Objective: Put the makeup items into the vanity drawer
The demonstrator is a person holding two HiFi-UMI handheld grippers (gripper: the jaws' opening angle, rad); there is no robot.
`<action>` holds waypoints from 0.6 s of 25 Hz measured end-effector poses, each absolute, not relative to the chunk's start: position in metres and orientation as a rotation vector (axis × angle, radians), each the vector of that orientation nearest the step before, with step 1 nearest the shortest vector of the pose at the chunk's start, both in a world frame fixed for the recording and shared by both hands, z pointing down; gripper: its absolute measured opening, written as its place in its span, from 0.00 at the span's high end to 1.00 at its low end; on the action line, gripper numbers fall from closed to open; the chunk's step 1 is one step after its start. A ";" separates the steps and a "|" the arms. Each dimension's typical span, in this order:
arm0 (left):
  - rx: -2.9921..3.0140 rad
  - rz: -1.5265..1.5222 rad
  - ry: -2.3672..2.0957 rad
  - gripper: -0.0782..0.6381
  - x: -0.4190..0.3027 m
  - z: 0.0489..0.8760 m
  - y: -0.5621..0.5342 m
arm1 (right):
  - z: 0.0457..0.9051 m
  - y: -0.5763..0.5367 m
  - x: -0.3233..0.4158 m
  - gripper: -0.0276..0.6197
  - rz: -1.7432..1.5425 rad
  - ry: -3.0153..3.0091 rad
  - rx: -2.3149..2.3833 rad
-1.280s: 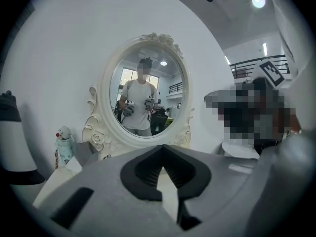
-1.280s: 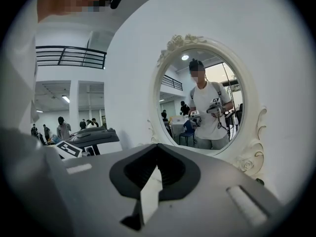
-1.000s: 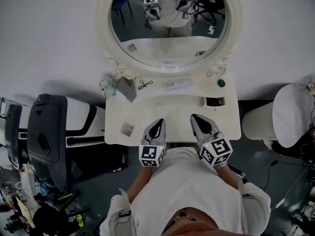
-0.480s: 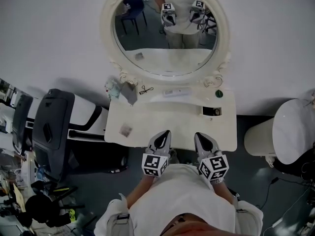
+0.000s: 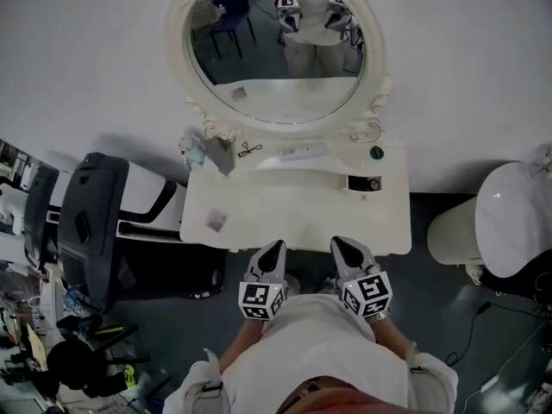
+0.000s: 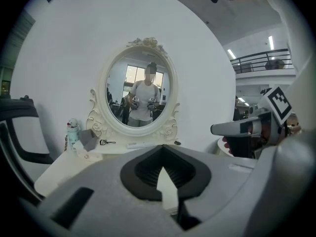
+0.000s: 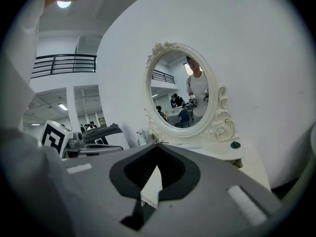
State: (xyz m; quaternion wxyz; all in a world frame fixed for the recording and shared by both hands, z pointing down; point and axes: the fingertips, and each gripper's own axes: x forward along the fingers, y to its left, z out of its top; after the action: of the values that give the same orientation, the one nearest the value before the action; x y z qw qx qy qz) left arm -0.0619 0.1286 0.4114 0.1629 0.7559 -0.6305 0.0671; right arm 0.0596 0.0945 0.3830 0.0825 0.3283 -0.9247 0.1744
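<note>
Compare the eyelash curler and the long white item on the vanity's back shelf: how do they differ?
The eyelash curler is dark and small; the long white item is pale, nearly matching the shelf, and longer. The curler lies further left, beside the grey box; the white item lies under the mirror's middle. Both lie flat on the back shelf.

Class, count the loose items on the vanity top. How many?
6: a small bottle, a grey box and an eyelash curler at the back left, a white stick below the mirror, a green cap back right, a small square item front left. The recess may hide more.
</note>
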 end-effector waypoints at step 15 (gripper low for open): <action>2.348 0.124 -1.654 0.88 -0.158 0.397 0.151 | 0.370 0.127 -0.035 0.95 0.449 -2.656 1.234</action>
State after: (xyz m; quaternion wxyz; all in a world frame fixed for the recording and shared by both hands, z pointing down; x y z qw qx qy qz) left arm -0.1582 0.1514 0.3971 0.1330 0.8096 -0.5701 0.0426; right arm -0.0355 0.1269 0.3701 0.0892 0.4147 -0.8929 0.1509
